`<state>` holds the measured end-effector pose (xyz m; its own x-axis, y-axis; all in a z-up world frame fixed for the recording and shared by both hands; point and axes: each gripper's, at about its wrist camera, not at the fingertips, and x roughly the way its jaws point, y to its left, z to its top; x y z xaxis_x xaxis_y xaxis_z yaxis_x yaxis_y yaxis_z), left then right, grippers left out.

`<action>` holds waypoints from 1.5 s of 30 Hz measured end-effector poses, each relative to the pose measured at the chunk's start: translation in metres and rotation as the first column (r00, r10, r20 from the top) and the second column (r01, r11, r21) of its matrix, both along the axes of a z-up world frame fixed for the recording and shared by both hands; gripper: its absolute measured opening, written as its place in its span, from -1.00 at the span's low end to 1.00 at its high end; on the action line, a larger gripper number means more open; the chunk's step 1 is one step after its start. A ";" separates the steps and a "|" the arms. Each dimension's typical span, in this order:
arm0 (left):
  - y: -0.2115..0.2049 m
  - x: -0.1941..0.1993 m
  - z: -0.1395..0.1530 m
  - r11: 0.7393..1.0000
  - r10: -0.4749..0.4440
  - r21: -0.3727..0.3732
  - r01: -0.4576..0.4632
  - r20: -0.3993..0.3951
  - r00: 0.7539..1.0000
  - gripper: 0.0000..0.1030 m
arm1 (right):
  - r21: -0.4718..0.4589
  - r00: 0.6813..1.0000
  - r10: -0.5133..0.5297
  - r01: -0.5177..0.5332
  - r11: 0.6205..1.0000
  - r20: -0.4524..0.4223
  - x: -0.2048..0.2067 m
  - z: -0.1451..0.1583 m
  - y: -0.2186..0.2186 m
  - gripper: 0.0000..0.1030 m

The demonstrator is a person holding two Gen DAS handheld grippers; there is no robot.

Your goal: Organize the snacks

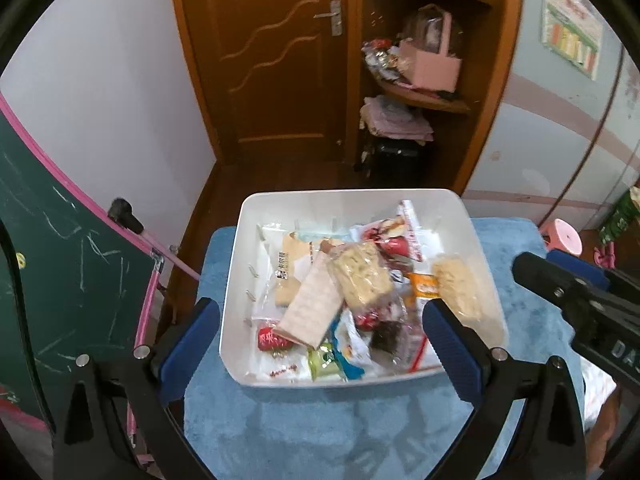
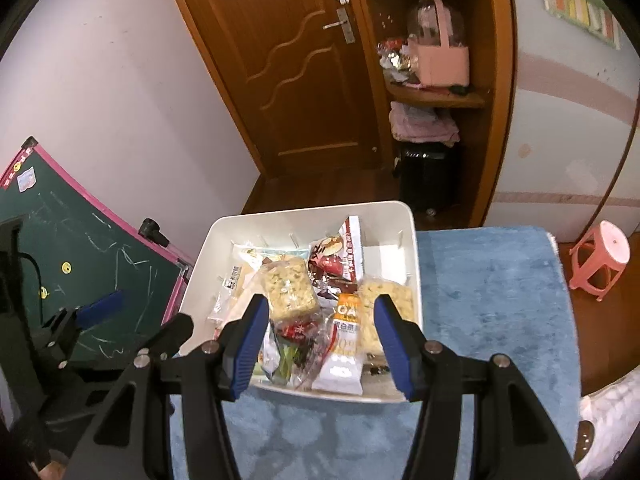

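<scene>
wrapped snacks (image 1: pixel 352 292) lie heaped in a white bin (image 1: pixel 240 248) on the blue-covered counter (image 1: pixel 304 432), so both left gripper (image 1: pixel 320 332) and right gripper (image 2: pixel 320 336) hover wide-jawed and empty above them.

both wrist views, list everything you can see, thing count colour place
bin: one, white, on the blue mat, full of snacks
mat: one, blue, under the bin
rice crisp bars: two, pale yellow in clear wrap, atop the pile and by the bin's right wall
oat packet: one, orange and white, front of the bin
chalkboard: one, green with pink frame, left
door: one, brown, behind
stool: one, pink, right
left gripper: blue pads, open, over the bin
right gripper: blue pads, open, over the bin's front
</scene>
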<state>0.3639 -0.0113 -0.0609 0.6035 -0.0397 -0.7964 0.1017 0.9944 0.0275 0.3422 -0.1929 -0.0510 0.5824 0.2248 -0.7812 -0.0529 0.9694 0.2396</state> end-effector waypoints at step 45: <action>-0.032 -0.367 0.065 0.999 -0.037 -0.031 0.043 0.163 0.986 0.98 | -0.108 0.979 -0.072 0.094 0.990 0.192 -0.347 0.067 -0.038 0.33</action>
